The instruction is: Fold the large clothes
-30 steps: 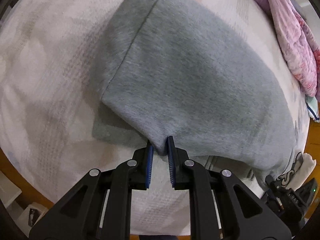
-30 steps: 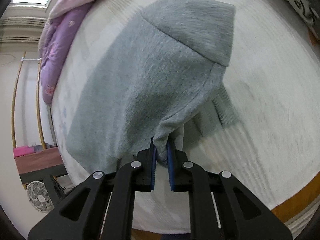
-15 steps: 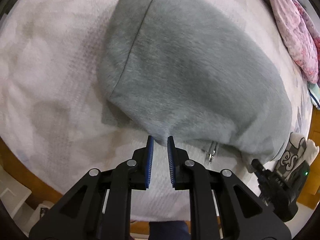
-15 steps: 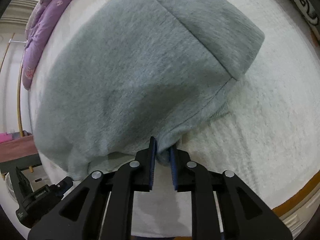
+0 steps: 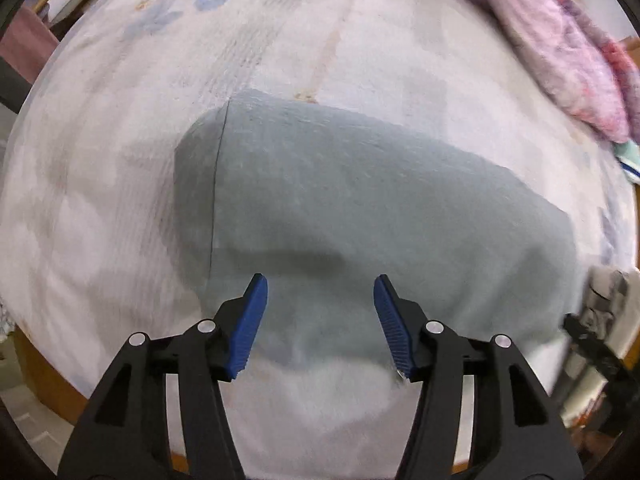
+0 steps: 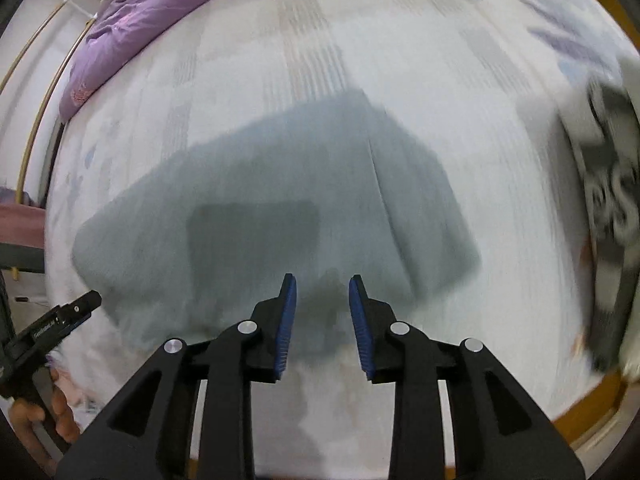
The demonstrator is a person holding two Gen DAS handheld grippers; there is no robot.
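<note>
A grey sweatshirt (image 5: 360,208) lies folded flat on the white bed, with a seam running down its left part. It also shows in the right wrist view (image 6: 280,200), blurred by motion. My left gripper (image 5: 320,300) is wide open and empty, raised over the garment's near edge. My right gripper (image 6: 322,300) is open and empty, also above the near edge. The left gripper's body (image 6: 52,320) shows at the lower left of the right wrist view.
The white bedspread (image 5: 280,40) covers the bed. A pink and purple quilt (image 5: 560,40) is bunched at the far right, and also shows in the right wrist view (image 6: 160,8). A black-and-white printed cloth (image 6: 612,184) lies at the right. The wooden bed frame (image 6: 588,412) borders the near edge.
Both grippers let go of the sweatshirt's near edge, opened and pulled back and up. The garment now lies flat on the bed.
</note>
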